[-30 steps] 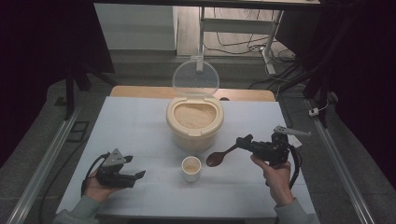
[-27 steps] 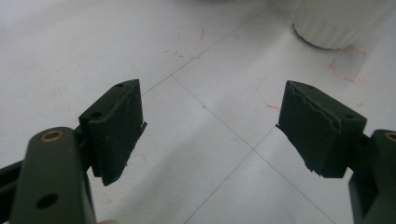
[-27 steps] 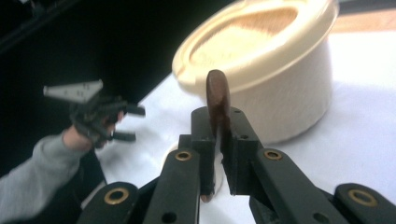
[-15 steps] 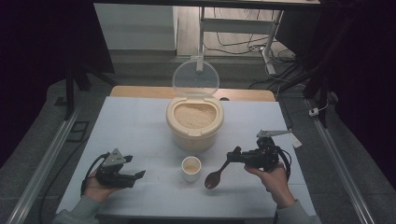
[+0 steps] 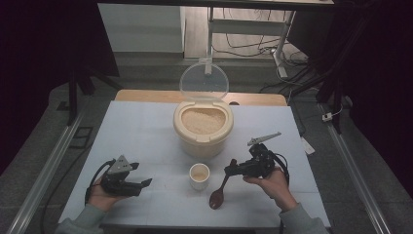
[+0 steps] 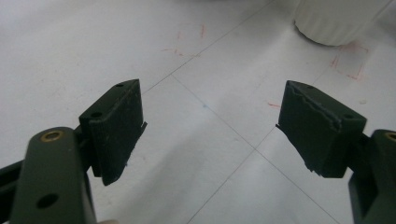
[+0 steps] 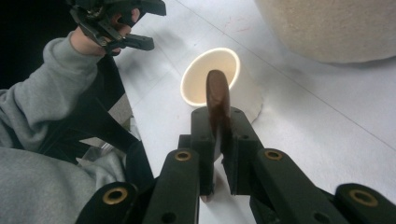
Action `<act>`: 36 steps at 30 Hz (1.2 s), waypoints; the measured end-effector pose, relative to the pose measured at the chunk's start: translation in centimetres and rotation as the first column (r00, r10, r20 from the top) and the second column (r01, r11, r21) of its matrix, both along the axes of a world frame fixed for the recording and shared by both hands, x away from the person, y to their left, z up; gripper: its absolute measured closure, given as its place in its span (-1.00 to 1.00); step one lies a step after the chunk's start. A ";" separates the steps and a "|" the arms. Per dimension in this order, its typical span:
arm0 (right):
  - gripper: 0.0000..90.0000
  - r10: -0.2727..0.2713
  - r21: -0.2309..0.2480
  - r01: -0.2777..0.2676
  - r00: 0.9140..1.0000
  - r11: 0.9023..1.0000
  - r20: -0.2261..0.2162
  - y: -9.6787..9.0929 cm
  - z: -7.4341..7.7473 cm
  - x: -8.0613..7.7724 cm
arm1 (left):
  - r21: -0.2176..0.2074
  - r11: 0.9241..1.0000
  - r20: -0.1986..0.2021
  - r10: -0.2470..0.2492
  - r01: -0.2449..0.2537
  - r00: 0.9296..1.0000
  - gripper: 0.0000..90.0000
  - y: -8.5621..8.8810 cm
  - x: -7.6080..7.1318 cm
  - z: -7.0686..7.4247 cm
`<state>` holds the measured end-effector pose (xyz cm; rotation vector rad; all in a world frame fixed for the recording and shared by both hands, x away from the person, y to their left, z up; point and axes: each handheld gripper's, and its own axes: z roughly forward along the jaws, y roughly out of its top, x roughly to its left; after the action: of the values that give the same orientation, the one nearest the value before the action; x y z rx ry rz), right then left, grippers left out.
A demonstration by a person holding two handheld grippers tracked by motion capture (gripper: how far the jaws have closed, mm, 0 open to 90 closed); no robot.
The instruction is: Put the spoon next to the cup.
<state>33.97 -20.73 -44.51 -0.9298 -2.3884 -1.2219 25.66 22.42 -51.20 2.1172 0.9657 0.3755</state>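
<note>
Right gripper (image 5: 233, 169), jaws clamped on wooden spoon (image 7: 217, 97); its long axis runs ahead toward paper cup (image 7: 211, 77). Left gripper (image 5: 141, 184) wide, empty.

A lab or recording rig is shown rather than a home. A pale table (image 5: 146, 126) marked with thin lines and red pen marks (image 6: 348, 70), seen just beyond the jaws, is flanked by metal rails (image 5: 46, 170). Dark curtains (image 5: 44, 53) are hung around it, and cables (image 5: 243, 46) are left loose on the floor beside a metal stand (image 5: 282, 46).
</note>
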 end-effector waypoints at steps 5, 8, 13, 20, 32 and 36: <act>0.80 -0.020 0.002 0.020 1.000 1.000 0.007 0.3 -0.5 0.7 | 0.001 1.000 0.000 -0.001 0.001 1.000 -0.51 0.0 0.0 0.0; 0.74 -0.054 -0.014 0.055 0.998 0.998 0.042 0.2 -0.9 1.0 | 0.003 1.000 0.000 -0.001 0.001 1.000 -0.51 0.0 0.0 0.0; 0.65 -0.104 -0.011 0.106 0.987 0.994 0.123 0.2 -1.7 1.2 | 0.006 1.000 0.000 -0.001 0.001 1.000 -0.51 -0.1 0.0 0.0; 0.47 -0.150 -0.040 0.162 0.965 0.986 0.216 0.4 -3.1 1.3 | 0.009 1.000 -0.002 -0.002 0.002 1.000 -0.51 -0.2 0.0 -0.1; 0.16 -0.180 -0.123 0.217 0.950 0.968 0.257 1.3 -5.7 2.3 | 0.011 1.000 -0.004 -0.004 0.004 1.000 -0.51 -0.2 0.0 -0.1; 0.06 -0.183 -0.156 0.232 0.944 0.960 0.276 1.9 -6.3 2.5 | 0.012 1.000 -0.004 -0.006 0.006 1.000 -0.51 -0.2 0.0 -0.1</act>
<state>36.46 -18.87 -50.77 -1.1704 -2.7060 -1.2794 25.64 22.22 -51.34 2.1317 0.9618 0.3744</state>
